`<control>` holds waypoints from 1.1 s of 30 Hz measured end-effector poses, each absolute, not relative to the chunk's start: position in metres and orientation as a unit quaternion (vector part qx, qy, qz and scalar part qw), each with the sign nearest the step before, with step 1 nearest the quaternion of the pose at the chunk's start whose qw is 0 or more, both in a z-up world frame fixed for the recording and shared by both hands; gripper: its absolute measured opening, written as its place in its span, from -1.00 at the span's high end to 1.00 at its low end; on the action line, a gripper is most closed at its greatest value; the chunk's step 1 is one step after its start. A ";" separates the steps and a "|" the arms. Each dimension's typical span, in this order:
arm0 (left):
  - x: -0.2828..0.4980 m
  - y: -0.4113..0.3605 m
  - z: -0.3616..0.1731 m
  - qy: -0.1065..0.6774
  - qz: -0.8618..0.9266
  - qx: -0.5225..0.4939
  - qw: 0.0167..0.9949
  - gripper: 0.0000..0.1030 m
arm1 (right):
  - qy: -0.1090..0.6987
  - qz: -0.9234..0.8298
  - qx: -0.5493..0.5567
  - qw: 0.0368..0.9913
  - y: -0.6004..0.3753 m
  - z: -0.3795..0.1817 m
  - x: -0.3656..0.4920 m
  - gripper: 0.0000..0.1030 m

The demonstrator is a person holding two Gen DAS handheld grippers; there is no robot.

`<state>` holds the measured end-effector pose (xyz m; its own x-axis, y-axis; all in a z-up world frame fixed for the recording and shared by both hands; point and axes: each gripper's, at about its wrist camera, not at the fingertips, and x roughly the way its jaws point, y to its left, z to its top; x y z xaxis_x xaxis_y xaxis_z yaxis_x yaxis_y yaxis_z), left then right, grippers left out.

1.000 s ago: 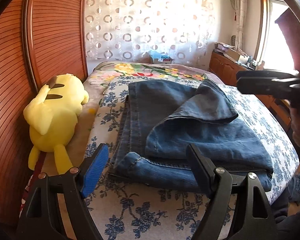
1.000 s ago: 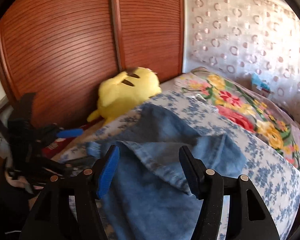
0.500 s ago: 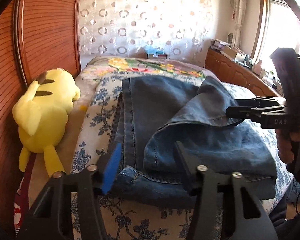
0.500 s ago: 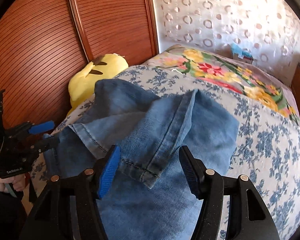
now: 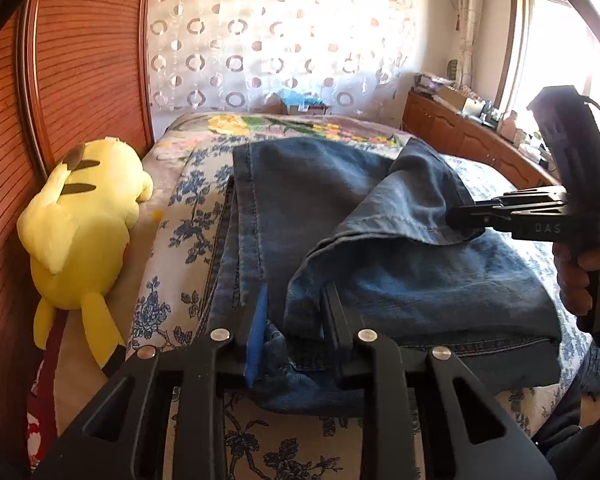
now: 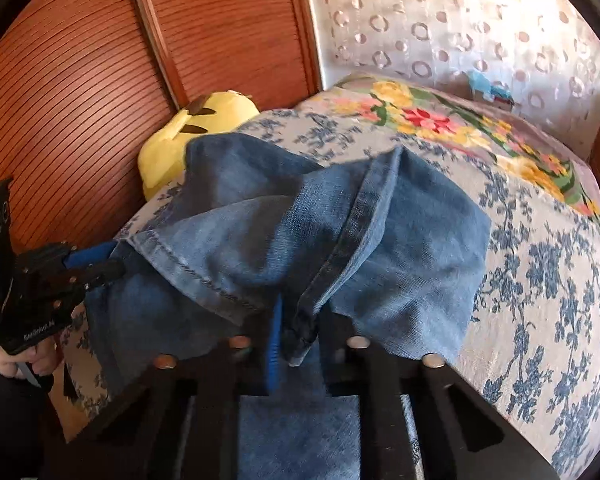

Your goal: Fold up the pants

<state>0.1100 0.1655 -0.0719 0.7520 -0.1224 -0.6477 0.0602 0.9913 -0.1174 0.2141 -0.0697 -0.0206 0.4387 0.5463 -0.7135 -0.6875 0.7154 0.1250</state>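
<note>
Left wrist view: my left gripper [image 5: 296,328] has just been closing and now pinches the near edge of the jeans [image 5: 340,208], which lie part-folded on the bed [image 5: 160,280]. Grip takes only a thin bite of hem, so it could slip when I lift. Count: one pair of jeans, one yellow plush [image 5: 84,216] left of the jeans.

Right wrist view: my right gripper [image 6: 296,332] has just clamped shut on the jeans' hem seam. It holds bunched layers, so uneven pulling could skew the fold. Two grippers total.
</note>
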 end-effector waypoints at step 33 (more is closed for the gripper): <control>0.058 0.155 -0.015 0.271 -0.083 -0.049 0.958 0.85 | 0.232 0.405 -0.130 0.875 -0.043 0.075 0.191 0.88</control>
